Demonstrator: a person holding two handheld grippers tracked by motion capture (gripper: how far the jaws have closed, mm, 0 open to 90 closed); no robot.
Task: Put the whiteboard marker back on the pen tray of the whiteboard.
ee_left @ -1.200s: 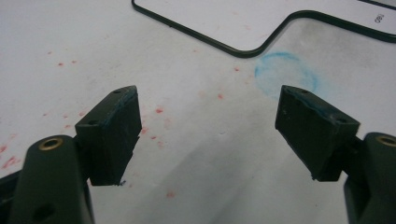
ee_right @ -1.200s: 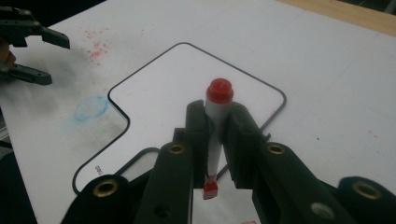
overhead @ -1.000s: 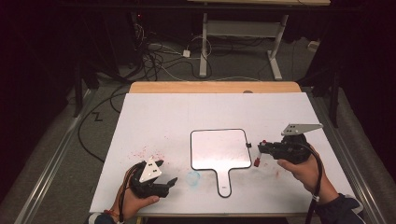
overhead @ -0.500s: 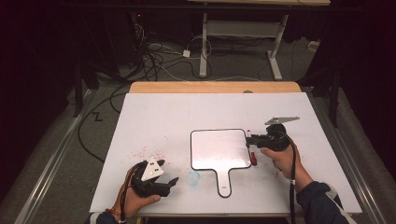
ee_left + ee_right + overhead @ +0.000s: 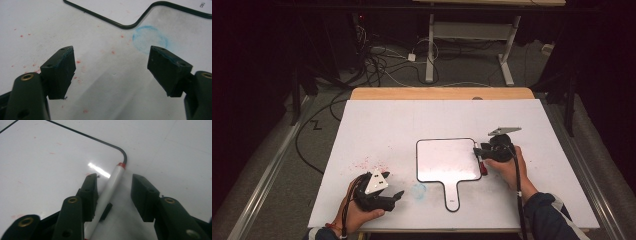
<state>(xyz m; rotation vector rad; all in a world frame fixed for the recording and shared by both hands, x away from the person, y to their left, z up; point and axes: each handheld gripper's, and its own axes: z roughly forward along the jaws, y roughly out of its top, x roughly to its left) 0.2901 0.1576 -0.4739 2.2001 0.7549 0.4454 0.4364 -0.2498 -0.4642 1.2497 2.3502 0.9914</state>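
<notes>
— Two tools, you said. Where are they?

— Two, yes, one in each of my hands. I see the left tool point(image 5: 398, 195) near the front left of the counter point(image 5: 377, 125), low over its white top. Its jaws are spread wide with nothing between them. In the left gripper view they frame bare white surface dotted with red specks point(image 5: 78, 61), and a faint blue ring-shaped smudge point(image 5: 149, 38) lies just beyond the farther jaw.

— And the right one?

— I have the right tool point(image 5: 478, 151) at the right edge of a small whiteboard point(image 5: 444, 160), a white panel with a dark rim and a short handle point(image 5: 452, 195) pointing toward me. The board lies flat near the middle of the counter.

— What is the tool reaching for?

— A marker point(image 5: 110, 191), white-bodied with a red end. It lies along the board's right edge; its red end touches the rim at the rounded corner in the right gripper view. In the high view I see the marker point(image 5: 482, 167) as a short red and dark stick just beside the board.

— Is it gripped?

— Not that I can see. The right jaws are apart, one on each side of the marker's body. The nearer jaw looks very close to it, perhaps touching; the other stands clear, with a gap showing.
</notes>
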